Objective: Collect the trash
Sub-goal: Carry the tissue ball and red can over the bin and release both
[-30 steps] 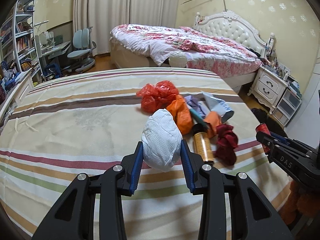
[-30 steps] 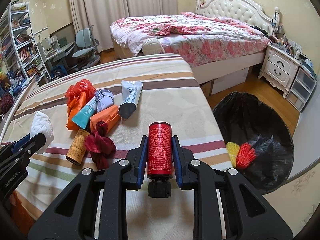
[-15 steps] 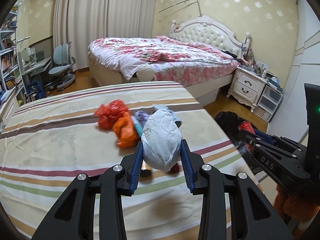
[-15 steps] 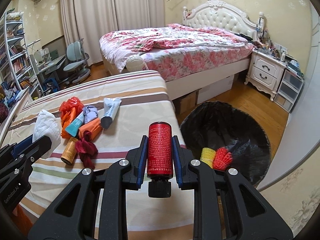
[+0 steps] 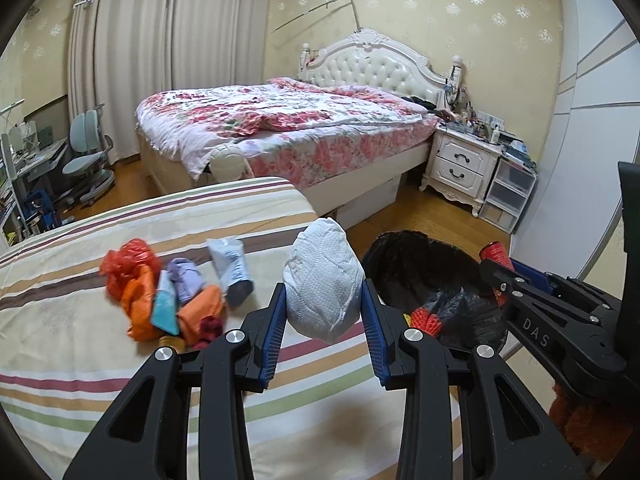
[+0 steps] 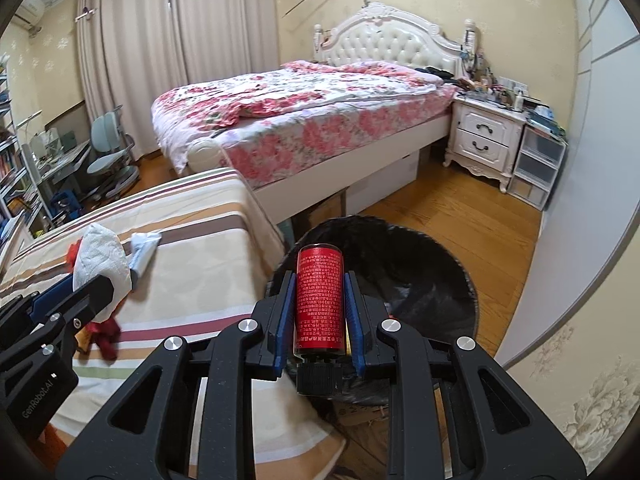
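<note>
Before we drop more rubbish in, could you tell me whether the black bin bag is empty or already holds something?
Not empty: the black bin bag stands open, and a red mesh item lies inside near its bottom.

My left claw [image 5: 324, 312] hides part of the amber bottle [image 5: 173, 343]. My bottle [image 6: 319, 300] covers the bin's [image 6: 440, 280] contents; its label print is illegible.

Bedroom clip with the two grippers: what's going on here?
A person is clearing trash off a striped bedspread. The left gripper is shut on a white paper wad, and the right gripper is shut on a red bottle, held over the black trash bag. More wrappers are left on the bedspread. Neither item has been dropped yet.
</note>
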Demonstrator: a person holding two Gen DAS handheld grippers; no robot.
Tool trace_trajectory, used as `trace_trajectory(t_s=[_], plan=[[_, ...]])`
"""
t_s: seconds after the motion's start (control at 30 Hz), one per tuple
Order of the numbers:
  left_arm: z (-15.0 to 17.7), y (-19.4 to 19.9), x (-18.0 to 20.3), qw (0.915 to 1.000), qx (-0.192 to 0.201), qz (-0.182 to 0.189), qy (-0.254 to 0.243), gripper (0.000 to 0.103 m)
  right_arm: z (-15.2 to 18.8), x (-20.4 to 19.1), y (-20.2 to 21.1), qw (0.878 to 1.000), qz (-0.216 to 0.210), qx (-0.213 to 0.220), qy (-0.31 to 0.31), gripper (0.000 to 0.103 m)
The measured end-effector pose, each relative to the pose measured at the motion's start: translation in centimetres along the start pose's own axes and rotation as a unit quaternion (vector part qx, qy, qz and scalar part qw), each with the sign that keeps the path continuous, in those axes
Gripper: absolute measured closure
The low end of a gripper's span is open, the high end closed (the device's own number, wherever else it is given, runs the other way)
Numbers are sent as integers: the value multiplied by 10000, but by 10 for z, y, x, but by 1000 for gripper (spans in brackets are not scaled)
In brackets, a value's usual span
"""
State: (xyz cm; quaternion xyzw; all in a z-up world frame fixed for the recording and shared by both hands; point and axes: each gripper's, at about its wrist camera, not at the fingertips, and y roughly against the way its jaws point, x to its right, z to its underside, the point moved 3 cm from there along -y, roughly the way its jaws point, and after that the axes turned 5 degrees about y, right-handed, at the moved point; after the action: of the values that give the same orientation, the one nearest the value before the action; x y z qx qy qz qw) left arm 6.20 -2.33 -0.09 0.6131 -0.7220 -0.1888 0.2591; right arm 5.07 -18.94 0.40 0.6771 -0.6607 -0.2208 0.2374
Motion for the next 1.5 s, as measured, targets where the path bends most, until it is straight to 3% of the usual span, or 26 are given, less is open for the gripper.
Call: trace_trajectory(t_s=[0.8, 1.37, 1.5], plan=[[-13, -79, 70, 9982, -335, 63, -503, 66, 1, 64, -60, 9980, 377, -278, -434, 80], [-11, -98, 89, 9968, -485, 119, -624, 65, 6, 85, -73, 9965, 428, -363, -615, 80], [-11, -99, 88, 9969, -487, 89, -607, 59, 6, 88, -73, 9963, 462, -336, -647, 77]])
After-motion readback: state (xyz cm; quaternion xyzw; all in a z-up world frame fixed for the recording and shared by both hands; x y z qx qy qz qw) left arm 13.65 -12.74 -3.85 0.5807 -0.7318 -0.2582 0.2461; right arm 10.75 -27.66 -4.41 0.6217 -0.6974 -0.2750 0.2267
